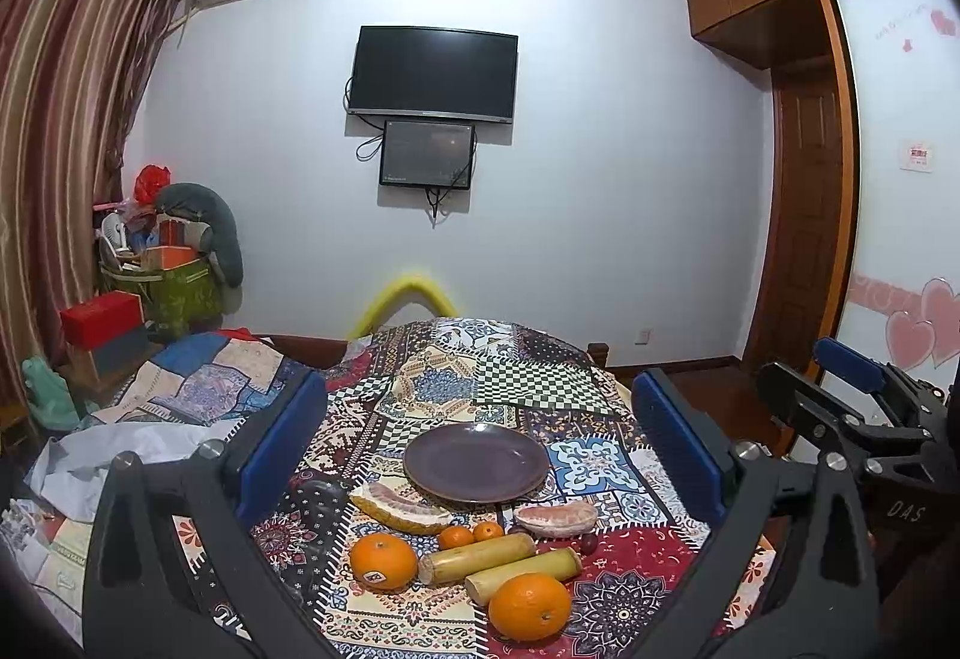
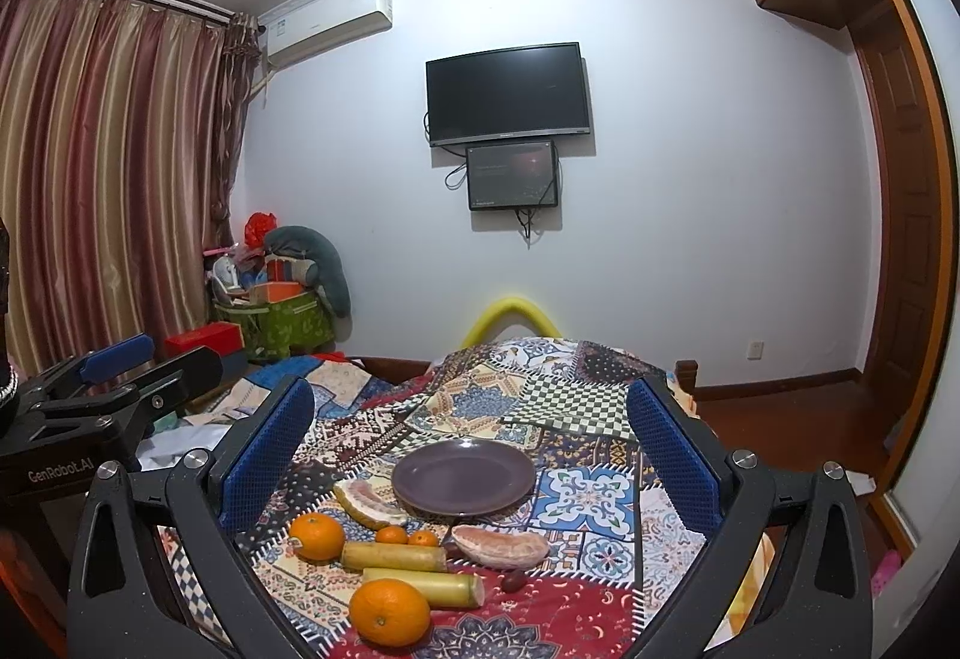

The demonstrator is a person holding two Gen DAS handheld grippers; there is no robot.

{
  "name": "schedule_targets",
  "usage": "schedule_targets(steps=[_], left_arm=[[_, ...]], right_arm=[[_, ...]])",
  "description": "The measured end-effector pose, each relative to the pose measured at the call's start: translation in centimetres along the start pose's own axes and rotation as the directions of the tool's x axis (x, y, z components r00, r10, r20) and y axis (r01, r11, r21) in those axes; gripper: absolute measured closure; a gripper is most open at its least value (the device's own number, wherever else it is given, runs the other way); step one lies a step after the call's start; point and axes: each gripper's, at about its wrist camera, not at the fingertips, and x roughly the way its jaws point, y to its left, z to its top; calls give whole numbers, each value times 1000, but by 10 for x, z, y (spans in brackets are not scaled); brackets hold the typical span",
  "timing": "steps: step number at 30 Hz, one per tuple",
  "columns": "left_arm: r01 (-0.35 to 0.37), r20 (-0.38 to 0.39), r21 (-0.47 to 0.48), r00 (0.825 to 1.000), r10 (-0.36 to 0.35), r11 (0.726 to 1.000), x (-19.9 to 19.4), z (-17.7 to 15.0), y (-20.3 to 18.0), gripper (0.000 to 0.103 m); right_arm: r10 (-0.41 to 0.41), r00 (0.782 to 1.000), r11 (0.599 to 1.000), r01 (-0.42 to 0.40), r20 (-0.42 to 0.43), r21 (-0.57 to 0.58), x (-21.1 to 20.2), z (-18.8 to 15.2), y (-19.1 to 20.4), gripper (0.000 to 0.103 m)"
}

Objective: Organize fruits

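- My left gripper (image 1: pixel 480 455) and right gripper (image 2: pixel 468 455) both hang spread wide, carrying nothing.
- The fruit lies just in front of the empty plate (image 1: pixel 476 462).
- I should take the nearest orange (image 1: pixel 529 606) first (squeezing gently) and lift it clear over the sugarcane pieces (image 1: pixel 477 558).

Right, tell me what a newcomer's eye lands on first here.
The bright oranges at the near edge of the patchwork cloth, beside two sugarcane pieces. Behind them sits an empty purple plate, flanked by pomelo pieces. On the far wall hangs a dark TV, and both claws stand open and empty.
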Motion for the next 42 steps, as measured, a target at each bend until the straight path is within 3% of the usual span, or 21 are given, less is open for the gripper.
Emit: schedule_targets(steps=[42], left_arm=[[8, 0, 1, 1000, -8, 1000, 2, -1, -2, 0]], right_arm=[[3, 1000, 1000, -3, 3, -4, -1, -4, 1, 0]])
